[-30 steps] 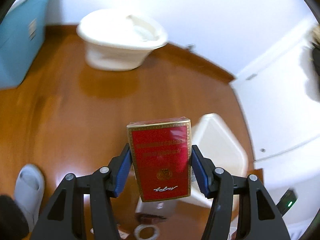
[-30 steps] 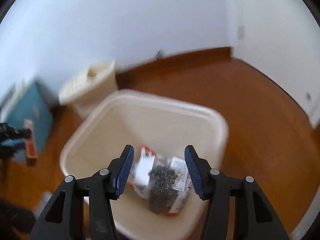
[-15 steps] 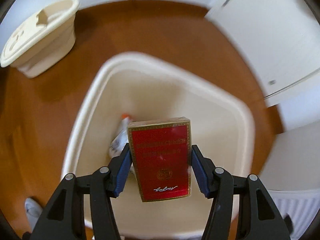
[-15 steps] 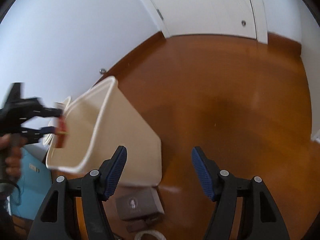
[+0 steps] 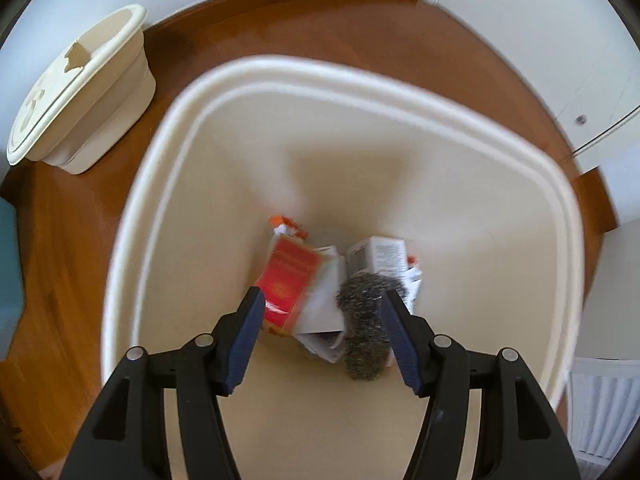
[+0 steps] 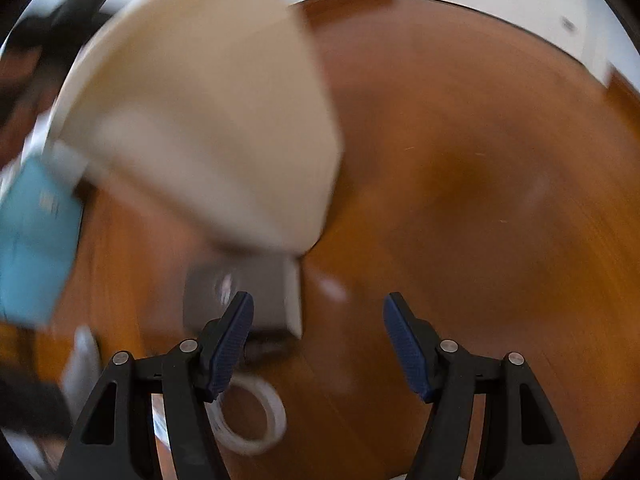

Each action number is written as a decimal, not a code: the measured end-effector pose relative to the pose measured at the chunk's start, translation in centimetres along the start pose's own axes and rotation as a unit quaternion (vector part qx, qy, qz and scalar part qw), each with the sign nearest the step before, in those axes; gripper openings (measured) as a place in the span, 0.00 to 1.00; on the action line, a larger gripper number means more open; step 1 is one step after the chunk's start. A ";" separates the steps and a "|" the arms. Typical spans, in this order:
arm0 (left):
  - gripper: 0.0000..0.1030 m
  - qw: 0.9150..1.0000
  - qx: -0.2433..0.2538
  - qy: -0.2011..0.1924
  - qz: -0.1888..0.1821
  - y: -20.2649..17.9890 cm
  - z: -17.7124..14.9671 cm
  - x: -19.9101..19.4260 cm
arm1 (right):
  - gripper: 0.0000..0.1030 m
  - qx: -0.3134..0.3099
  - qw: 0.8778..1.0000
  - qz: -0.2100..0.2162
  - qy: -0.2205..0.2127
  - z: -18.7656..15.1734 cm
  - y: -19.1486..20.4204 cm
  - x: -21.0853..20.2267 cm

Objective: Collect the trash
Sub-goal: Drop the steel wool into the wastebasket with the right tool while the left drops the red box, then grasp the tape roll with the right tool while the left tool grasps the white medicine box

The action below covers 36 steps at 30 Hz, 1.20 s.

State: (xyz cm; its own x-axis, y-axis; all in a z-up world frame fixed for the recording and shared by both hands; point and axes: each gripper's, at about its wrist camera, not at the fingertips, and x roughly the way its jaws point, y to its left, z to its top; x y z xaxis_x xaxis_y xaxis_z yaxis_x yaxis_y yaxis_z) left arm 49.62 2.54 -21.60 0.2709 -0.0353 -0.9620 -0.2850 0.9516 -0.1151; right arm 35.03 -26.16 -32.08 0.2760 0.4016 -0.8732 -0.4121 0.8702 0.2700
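While the left gripper (image 5: 322, 338) points steeply down into the cream bin (image 5: 168, 128), jaws opening and empty, the red packet (image 5: 290, 284) lies below; the right gripper (image 6: 318, 344) gapes wide, empty.

In the bin (image 5: 224, 92) a box (image 5: 289, 277) lay left of a scourer (image 5: 366, 312); a tub (image 5: 86, 92) stood left of the bin.

Left gripper (image 5: 322, 326), right gripper (image 6: 318, 328): black angular plastic arms, silver round screw heads at joints, blue ribbed pads (image 5: 245, 344) on inner finger faces.
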 end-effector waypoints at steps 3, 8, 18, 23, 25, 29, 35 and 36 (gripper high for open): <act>0.60 0.998 0.006 -0.056 -0.031 1.3 -1.6 -4.1 | 0.68 -0.106 0.994 0.025 0.031 -3.0 3.9 1.4; 0.74 0.992 -0.035 -0.122 -0.026 6.1 -7.6 -8.6 | 0.68 -0.199 0.978 -0.012 0.067 -6.6 7.5 4.4; 0.74 0.971 -0.221 0.085 0.025 16.5 -26.0 1.2 | 0.53 -0.241 0.964 -0.031 0.113 -8.4 8.8 9.2; 0.74 0.911 -0.378 0.162 -0.004 18.9 -32.1 5.7 | 0.40 -0.242 0.962 -0.040 0.121 -8.4 8.4 9.9; 0.74 0.893 -0.419 0.167 -0.008 19.2 -33.9 6.1 | 0.10 -0.240 0.963 -0.042 0.118 -7.8 8.2 9.5; 0.74 0.881 -0.435 0.184 -0.012 17.4 -36.4 6.9 | 0.08 -0.230 0.967 -0.036 0.105 -7.9 8.0 8.8; 0.74 0.877 -0.442 0.187 -0.025 15.5 -36.6 9.7 | 0.08 -0.215 0.973 -0.038 0.073 -7.5 7.4 6.8; 0.74 0.875 -0.445 0.189 -0.023 15.5 -36.5 9.9 | 0.08 -0.212 0.974 -0.037 0.070 -7.3 7.1 6.6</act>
State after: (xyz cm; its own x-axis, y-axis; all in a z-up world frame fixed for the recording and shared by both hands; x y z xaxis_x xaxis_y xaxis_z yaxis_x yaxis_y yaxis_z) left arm 14.34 5.79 -41.94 0.0263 -0.3257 -0.9451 -0.9307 0.3371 -0.1420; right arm 27.55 -19.39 -38.87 0.2100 0.2731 -0.9388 -0.7258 0.6869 0.0375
